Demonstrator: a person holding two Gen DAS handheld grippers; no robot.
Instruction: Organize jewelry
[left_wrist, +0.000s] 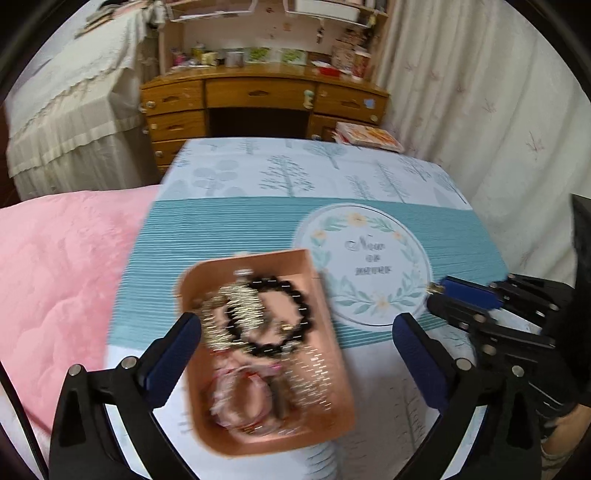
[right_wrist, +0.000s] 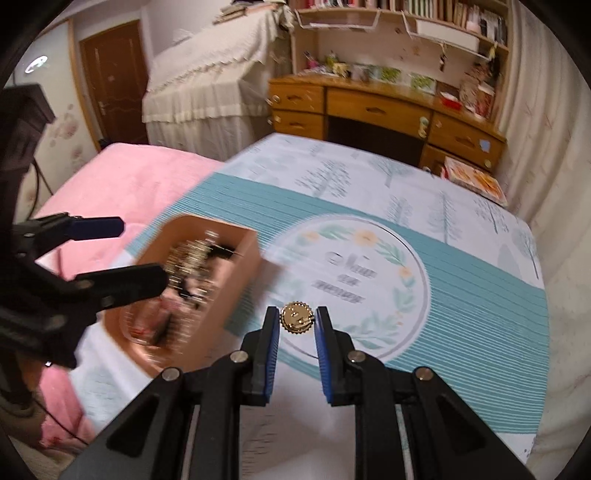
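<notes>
A copper-pink tray (left_wrist: 284, 264) lies on the table, blurred, and holds a black bead bracelet (left_wrist: 275, 317), gold chains (left_wrist: 240, 306) and pink bangles (left_wrist: 236, 398). My left gripper (left_wrist: 297, 321) is wide open, one finger on each side of the tray, its pads apart from the walls. My right gripper (right_wrist: 297, 321) is shut on a small round gold ornament (right_wrist: 296, 317) with a toothed rim, held above the cloth's round emblem. The left wrist view shows that gripper (left_wrist: 441, 295) at the right, with the gold ornament (left_wrist: 433, 288) at its tips. The tray (right_wrist: 236, 280) sits left of it.
The table wears a white cloth (left_wrist: 295, 166) with tree print, a teal striped band and a round wreath emblem (left_wrist: 369, 258). A pink quilt (left_wrist: 62, 277) lies at the left. A book (left_wrist: 369, 134) rests at the far corner. A wooden desk (left_wrist: 258, 96) and a curtain (left_wrist: 480, 110) stand beyond.
</notes>
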